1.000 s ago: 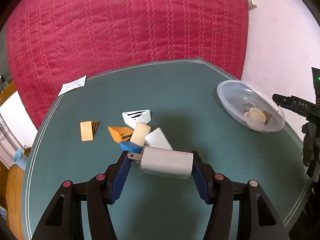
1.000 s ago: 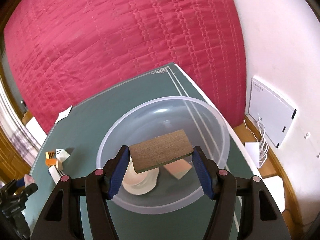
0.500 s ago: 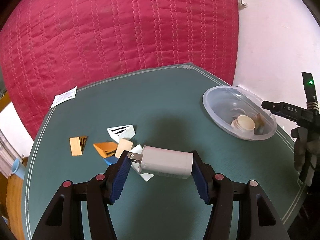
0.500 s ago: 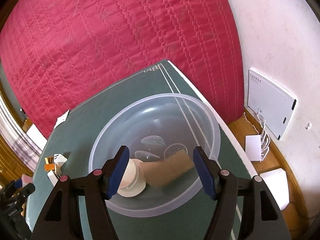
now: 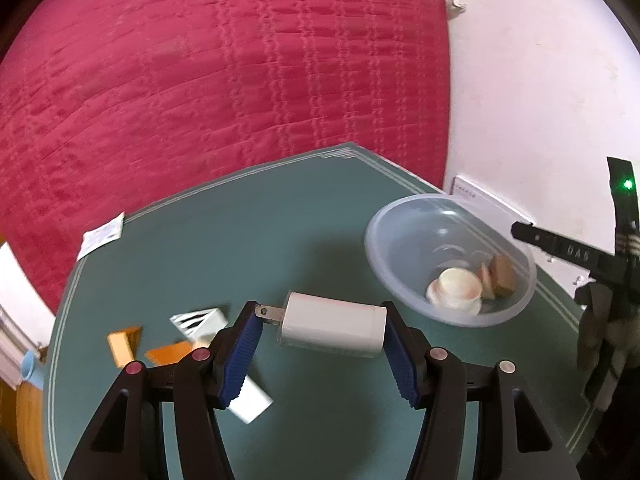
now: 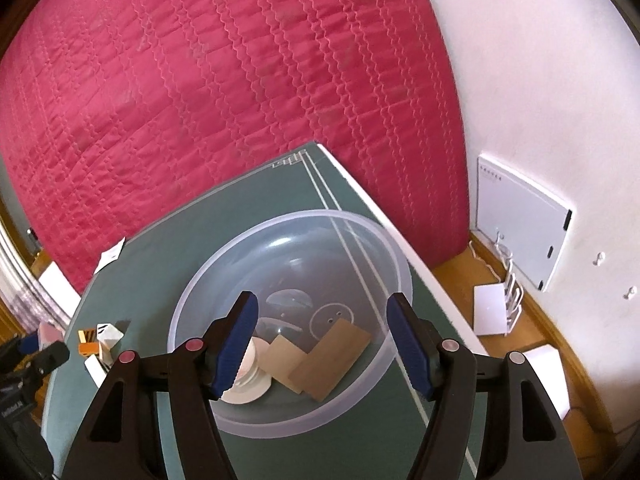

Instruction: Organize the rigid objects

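The white charger (image 5: 332,326) hangs above the tabletop (image 5: 280,240), pinched end to end in the left gripper (image 5: 320,344); it looks stiff, light and smooth, so likely slippery. The right gripper (image 6: 322,344) is parted and empty over the bowl (image 6: 396,264), whose cardboard pieces (image 6: 332,356) show clearly only there

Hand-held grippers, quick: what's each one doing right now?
Left hand-held gripper: closed on the white charger.
Right hand-held gripper: open, empty, over the bowl.
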`<move>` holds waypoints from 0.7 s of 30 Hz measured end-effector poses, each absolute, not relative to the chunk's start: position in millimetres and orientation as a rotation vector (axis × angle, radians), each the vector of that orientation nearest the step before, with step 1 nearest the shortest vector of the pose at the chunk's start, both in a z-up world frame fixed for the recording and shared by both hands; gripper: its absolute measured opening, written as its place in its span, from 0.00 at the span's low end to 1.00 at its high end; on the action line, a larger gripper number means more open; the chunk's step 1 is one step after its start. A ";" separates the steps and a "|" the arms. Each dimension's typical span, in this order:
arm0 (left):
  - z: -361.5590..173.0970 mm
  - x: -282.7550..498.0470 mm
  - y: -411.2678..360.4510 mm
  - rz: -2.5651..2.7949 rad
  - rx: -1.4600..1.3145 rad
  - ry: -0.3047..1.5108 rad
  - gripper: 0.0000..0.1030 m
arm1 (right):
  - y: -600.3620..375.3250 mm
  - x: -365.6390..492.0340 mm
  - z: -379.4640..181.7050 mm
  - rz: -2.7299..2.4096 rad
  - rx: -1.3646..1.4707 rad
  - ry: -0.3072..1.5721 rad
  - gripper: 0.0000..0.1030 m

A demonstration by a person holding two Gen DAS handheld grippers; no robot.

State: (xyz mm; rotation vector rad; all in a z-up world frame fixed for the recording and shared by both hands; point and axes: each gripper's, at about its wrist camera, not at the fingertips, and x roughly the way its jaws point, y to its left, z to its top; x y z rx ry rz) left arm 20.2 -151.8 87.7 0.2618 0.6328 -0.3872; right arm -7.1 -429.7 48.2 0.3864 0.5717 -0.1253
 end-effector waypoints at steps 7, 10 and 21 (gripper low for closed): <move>88.0 34.0 -191.9 -0.449 0.279 0.604 0.61 | -425.0 -11.7 51.8 -0.142 0.362 0.545 0.66; 85.5 44.3 -208.2 -0.463 0.285 0.609 0.61 | -422.6 -13.1 53.0 -0.139 0.354 0.539 0.66; 68.7 64.7 -212.2 -0.444 0.318 0.631 0.78 | -419.4 -15.6 52.7 -0.131 0.352 0.535 0.66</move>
